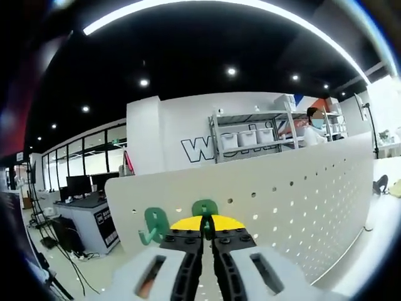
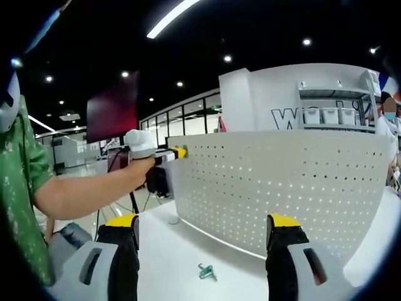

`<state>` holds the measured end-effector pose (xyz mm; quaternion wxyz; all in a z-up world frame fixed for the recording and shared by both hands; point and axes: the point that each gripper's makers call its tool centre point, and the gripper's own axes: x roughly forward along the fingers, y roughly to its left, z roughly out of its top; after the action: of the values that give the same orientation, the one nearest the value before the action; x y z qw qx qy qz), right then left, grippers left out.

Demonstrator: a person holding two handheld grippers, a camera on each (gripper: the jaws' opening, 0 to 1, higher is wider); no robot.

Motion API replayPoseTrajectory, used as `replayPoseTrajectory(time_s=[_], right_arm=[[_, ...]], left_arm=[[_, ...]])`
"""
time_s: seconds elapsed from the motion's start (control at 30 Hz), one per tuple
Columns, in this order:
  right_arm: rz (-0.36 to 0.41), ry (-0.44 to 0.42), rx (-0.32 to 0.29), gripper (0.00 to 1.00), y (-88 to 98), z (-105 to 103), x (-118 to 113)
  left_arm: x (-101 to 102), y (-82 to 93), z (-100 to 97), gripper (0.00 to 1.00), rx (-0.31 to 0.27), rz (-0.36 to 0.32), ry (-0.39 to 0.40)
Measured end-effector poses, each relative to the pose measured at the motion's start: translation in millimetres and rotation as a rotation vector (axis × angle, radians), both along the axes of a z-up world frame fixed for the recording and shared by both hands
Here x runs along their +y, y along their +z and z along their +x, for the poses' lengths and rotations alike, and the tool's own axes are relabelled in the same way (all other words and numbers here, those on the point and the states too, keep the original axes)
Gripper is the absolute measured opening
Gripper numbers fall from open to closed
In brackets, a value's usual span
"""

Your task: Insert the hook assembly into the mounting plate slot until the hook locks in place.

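right ahead of the left gripper (image 1: 207, 237), its jaws pinch a green hook (image 1: 205, 208) at the white board (image 1: 301, 188); another hook (image 1: 154, 226) hangs beside it. it looks like the push-in step. the right gripper (image 2: 200, 251) is spread wide, a spare hook (image 2: 205, 271) lying between its jaws on the table (image 2: 169, 251). next, press until it locks.

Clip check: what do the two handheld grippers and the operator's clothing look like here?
Left gripper: pale grey body, black fingers with yellow tips. Right gripper: the same pale grey housings with slot openings, black fingers capped in yellow. In the right gripper view the left gripper's body looks white. The person wears a green patterned short sleeve. No cables visible.
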<state>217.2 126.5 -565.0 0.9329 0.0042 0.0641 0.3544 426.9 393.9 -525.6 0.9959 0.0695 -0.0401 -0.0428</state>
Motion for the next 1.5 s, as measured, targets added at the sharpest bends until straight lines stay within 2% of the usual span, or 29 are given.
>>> replayPoseTrajectory(time_s=[0.3, 0.5, 0.73, 1.5], right_arm=[[0.001, 0.002, -0.001, 0.85, 1.4, -0.6, 0.6], [0.002, 0.003, -0.001, 0.85, 1.6, -1.0, 1.3], [0.001, 0.008, 0.003, 0.85, 0.7, -1.7, 2.1], [-0.003, 0.013, -0.005, 0.84, 3.9, -5.1, 3.7]], left_arm=[[1.4, -0.4, 0.0, 0.04, -0.016, 0.007, -0.004], [3.4, -0.1, -0.8, 0.05, -0.026, -0.04, -0.02], [3.4, 0.4, -1.4, 0.05, -0.027, -0.058, -0.023], [-0.1, -4.6, -8.5, 0.18, -0.023, -0.083, -0.036]])
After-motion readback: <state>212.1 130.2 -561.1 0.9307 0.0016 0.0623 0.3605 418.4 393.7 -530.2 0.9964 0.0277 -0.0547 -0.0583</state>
